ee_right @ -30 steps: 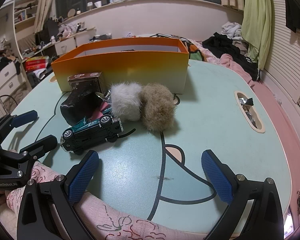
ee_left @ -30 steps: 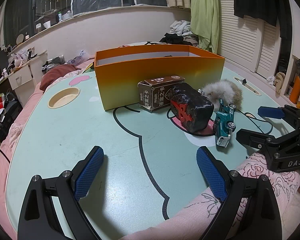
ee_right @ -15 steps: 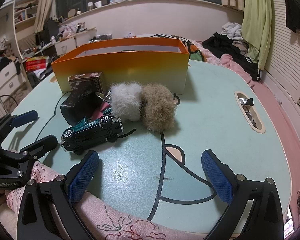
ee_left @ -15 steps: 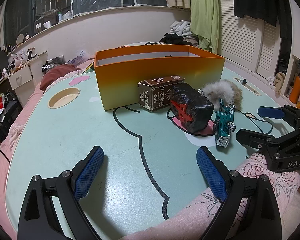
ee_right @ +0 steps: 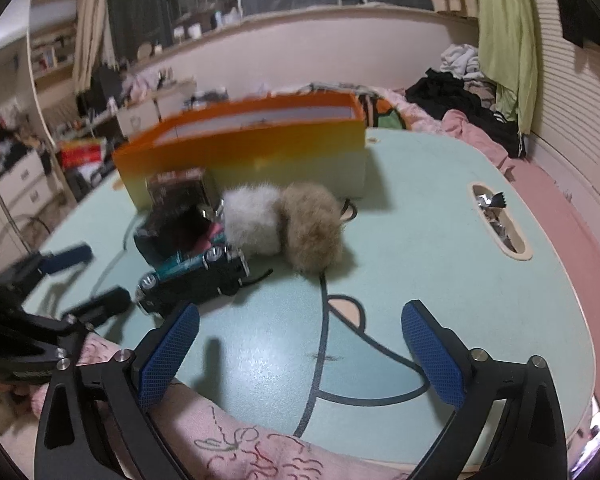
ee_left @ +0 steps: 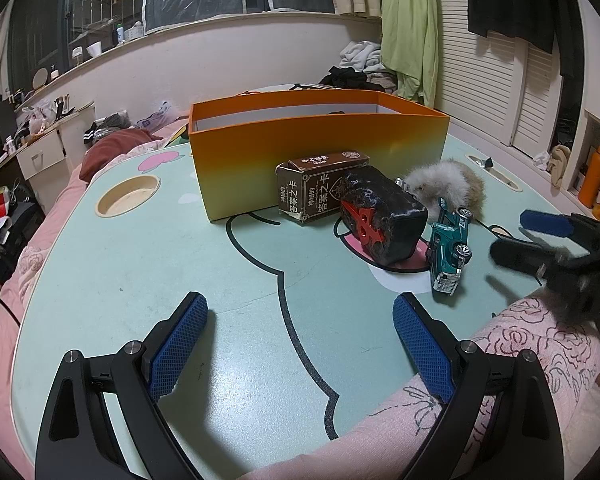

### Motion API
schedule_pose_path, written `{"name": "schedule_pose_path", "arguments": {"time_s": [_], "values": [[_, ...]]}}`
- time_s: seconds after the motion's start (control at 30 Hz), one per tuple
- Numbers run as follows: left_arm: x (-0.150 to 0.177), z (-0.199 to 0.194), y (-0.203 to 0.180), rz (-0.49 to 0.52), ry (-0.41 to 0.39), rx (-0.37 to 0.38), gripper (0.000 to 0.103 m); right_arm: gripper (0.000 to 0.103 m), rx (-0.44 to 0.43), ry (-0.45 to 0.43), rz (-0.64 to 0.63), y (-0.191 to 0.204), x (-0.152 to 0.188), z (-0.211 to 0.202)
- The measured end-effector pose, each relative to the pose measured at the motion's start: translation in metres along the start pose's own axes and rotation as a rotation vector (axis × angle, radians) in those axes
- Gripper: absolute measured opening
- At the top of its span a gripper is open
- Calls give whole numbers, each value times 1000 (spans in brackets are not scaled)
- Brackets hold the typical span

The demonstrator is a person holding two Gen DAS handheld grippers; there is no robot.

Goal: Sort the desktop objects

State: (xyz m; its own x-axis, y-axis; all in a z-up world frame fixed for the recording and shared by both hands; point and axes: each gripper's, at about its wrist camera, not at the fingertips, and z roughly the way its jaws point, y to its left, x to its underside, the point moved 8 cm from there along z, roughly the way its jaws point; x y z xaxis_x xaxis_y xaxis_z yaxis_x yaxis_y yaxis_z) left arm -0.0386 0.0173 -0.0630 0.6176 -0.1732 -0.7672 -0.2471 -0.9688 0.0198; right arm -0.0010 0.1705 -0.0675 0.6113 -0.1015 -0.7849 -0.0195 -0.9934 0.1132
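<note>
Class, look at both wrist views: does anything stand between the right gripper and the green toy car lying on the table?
Nothing visible does. The right gripper has open, empty jaws that have just been closing a little, and only bare table lies between it and the green toy car. The black block and fluffy pom-poms lie behind the car.

The right wrist view is motion-blurred: the orange box (ee_right: 244,148) and the print on the brown carton (ee_right: 178,188) cannot be read. In the left wrist view the right gripper (ee_left: 528,236) is smeared at the right edge. The box's contents are hidden behind its near wall. The black block (ee_left: 382,220) hides part of the fur ball (ee_left: 446,184).
</note>
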Motion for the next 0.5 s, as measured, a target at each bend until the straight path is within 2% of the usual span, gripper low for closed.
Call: {"name": "schedule_pose_path", "arguments": {"time_s": [0.07, 0.17, 0.23, 0.3, 0.37, 0.43, 0.5], "values": [[0, -1, 0, 0, 0, 0, 94, 83, -6, -24, 22, -4, -7, -5], [1, 1, 1, 0, 0, 0, 94, 72, -25, -34, 81, -10, -24, -6], [0, -1, 0, 0, 0, 0, 94, 70, -30, -36, 107, -14, -36, -5], [0, -1, 0, 0, 0, 0, 94, 64, 30, -36, 102, -19, -52, 2], [1, 1, 1, 0, 0, 0, 94, 49, 73, -14, 105, -24, -57, 11], [1, 0, 1, 0, 0, 0, 94, 42, 34, 38, 125, -22, -54, 24], [1, -1, 0, 0, 0, 0, 94, 41, 19, 60, 109, -19, -50, 29]]}}
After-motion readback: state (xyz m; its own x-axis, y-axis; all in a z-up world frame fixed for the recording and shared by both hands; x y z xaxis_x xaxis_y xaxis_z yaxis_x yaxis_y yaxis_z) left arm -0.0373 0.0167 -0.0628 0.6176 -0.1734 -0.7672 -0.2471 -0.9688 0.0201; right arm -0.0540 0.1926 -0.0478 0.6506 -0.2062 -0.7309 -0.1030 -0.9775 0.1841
